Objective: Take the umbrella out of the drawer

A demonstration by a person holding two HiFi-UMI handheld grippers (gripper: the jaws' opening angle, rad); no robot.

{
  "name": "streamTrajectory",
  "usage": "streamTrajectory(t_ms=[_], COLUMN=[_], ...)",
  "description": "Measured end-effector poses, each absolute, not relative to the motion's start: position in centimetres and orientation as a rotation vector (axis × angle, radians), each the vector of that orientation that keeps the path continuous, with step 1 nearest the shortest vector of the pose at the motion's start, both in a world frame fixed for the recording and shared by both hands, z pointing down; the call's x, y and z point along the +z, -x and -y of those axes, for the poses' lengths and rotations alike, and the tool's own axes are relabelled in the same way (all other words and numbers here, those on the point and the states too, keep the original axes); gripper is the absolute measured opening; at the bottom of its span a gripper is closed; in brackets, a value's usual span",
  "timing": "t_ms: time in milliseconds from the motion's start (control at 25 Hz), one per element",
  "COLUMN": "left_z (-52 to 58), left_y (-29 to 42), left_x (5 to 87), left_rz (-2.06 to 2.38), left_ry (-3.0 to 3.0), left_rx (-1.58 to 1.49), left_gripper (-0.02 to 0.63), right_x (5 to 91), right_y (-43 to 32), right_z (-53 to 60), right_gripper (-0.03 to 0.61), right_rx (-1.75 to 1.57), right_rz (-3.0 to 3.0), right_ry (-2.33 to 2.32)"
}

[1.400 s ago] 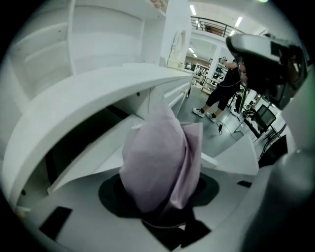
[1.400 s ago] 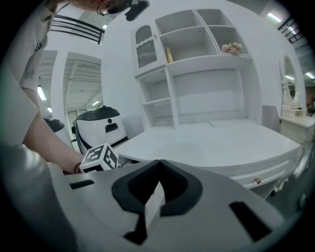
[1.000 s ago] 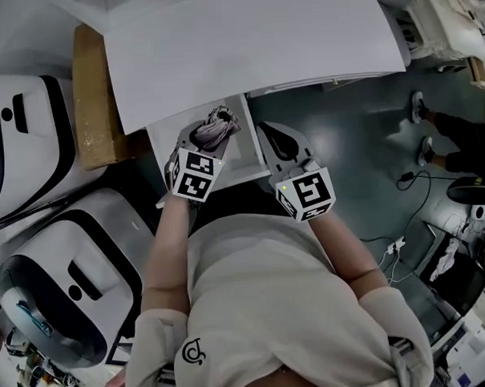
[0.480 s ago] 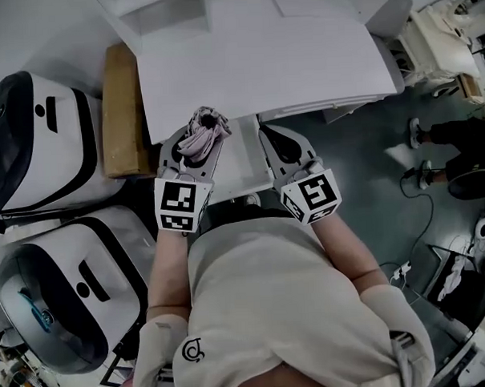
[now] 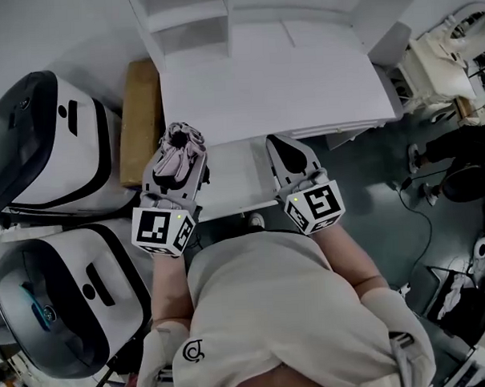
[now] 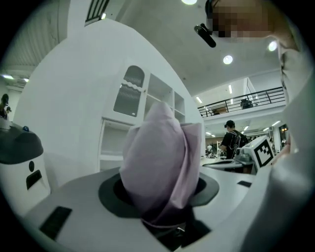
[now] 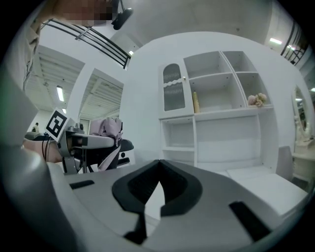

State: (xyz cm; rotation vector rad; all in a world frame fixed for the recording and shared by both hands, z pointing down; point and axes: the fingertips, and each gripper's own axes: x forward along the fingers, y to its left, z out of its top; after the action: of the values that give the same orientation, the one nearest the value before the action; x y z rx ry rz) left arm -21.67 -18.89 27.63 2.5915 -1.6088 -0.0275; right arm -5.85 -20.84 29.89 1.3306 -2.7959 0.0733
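Note:
A folded pale lilac umbrella sits upright between the jaws of my left gripper, which is shut on it, left of the open white drawer. In the left gripper view the umbrella fills the middle and hides the pads. My right gripper is held over the drawer's right side, with its jaws closed to a point and nothing between them. The right gripper view shows its tips meeting, with the left gripper and the umbrella off to the left.
The white desk top lies beyond the drawer, with a white shelf unit behind it. Two white-and-black rounded machines and a brown box stand at left. Another person's legs and cables are at right.
Both grippers have come up away from the drawer. The left one, with the umbrella still in it, rose more and shifted to the left. The right one stayed shut.

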Motion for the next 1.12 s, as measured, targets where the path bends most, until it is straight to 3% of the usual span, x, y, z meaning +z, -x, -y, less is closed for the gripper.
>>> streamTrajectory(t_ms=[320,1120], left_z=[18.4,17.6], left_y=[24.5,23.0], left_x=[25.6,25.6], left_rz=[1.687,1.736], left_ry=[-2.610,-2.616], left_rx=[-0.061,0.034], left_gripper=[0.229,0.229], right_x=[29.0,28.8], right_y=[8.0,7.7], right_z=[19.9,19.8], right_gripper=[0.005,0.005], right_rx=[0.024,0.015], right_rz=[2.808,2.828], right_ry=[-1.305,-1.294])
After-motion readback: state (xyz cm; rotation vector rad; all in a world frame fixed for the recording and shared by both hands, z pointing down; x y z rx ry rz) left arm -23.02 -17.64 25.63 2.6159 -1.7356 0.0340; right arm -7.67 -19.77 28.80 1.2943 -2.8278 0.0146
